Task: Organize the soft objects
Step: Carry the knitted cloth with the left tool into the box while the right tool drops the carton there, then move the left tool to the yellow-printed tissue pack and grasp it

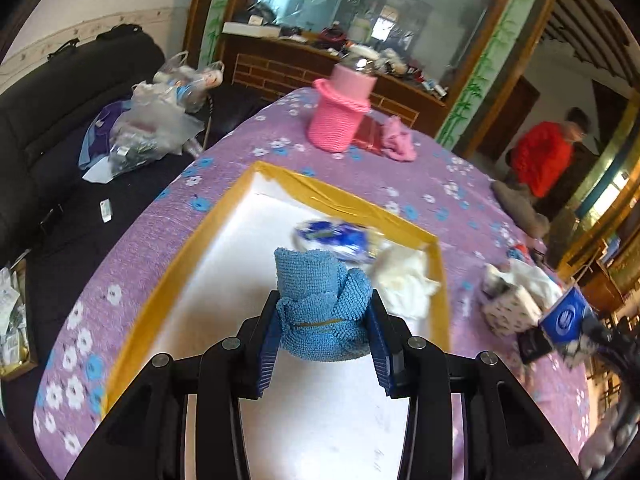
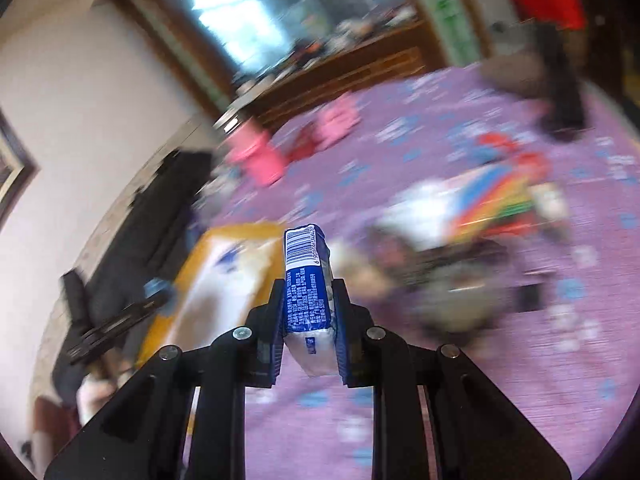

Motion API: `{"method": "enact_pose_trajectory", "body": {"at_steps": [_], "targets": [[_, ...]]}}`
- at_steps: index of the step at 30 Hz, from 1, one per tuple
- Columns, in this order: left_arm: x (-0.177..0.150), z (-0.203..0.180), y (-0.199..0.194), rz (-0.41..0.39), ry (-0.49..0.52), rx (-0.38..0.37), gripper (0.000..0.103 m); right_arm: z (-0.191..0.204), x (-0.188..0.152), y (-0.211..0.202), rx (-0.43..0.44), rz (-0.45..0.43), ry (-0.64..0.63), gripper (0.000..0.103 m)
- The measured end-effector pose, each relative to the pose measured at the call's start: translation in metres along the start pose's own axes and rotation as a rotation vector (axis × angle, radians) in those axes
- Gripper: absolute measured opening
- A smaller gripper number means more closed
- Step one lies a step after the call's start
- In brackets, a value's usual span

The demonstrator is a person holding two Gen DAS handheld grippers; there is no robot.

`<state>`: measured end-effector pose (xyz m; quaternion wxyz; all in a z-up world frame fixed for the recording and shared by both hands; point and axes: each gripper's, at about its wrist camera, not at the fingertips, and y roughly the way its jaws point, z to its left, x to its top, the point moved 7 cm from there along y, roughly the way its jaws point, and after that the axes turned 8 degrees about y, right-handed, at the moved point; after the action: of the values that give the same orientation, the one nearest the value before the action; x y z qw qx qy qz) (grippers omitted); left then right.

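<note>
The left tongs, clamped on a rolled blue towel, hang right over the yellow-rimmed tray, while the right tongs, clamped on an upright blue packet, have that tray off to their left.

Purple floral tablecloth, black sofa, wall mirror, person in red

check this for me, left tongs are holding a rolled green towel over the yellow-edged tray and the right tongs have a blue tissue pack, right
Not quite: the rolled towel in the left tongs is blue, not green, as the left wrist view shows. The rest stands: it is held over the yellow-edged tray, and the right tongs are shut on a blue tissue pack.
</note>
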<state>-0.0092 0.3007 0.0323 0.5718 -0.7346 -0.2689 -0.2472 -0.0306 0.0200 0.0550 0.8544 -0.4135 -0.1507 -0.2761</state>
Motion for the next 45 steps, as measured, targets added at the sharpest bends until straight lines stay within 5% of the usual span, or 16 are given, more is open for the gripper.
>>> {"method": "enact_pose_trajectory", "body": {"at_steps": [9,17,20,22,23,29,35,40,45], "targets": [[0.042,0.031,0.082,0.095,-0.091,-0.002,0.039,0.091,-0.037,0.128,0.115,0.265,-0.045,0.019],[0.053,0.046,0.116,0.096,-0.141,-0.045,0.043,0.108,-0.056,0.209,0.031,0.362,-0.104,0.02],[0.052,0.048,0.111,0.078,-0.14,-0.065,0.048,0.107,-0.052,0.216,-0.045,0.289,-0.173,0.035],[0.051,0.049,0.104,0.059,-0.137,-0.057,0.058,0.105,-0.047,0.215,-0.069,0.269,-0.191,0.053],[0.051,0.05,0.098,0.044,-0.137,-0.052,0.061,0.104,-0.045,0.213,-0.068,0.257,-0.189,0.053],[0.044,0.042,0.054,-0.019,-0.128,-0.051,0.064,0.105,-0.028,0.175,-0.033,0.188,-0.183,0.053],[0.032,0.001,-0.002,-0.111,-0.045,-0.057,0.074,0.1,-0.007,0.09,-0.11,-0.003,-0.298,0.053],[0.018,-0.057,-0.031,-0.156,0.059,-0.104,0.081,0.072,0.011,-0.016,-0.234,-0.28,-0.346,0.086],[-0.004,-0.112,-0.029,-0.117,0.117,-0.194,0.083,0.004,0.026,-0.077,-0.342,-0.41,-0.252,0.088]]}}
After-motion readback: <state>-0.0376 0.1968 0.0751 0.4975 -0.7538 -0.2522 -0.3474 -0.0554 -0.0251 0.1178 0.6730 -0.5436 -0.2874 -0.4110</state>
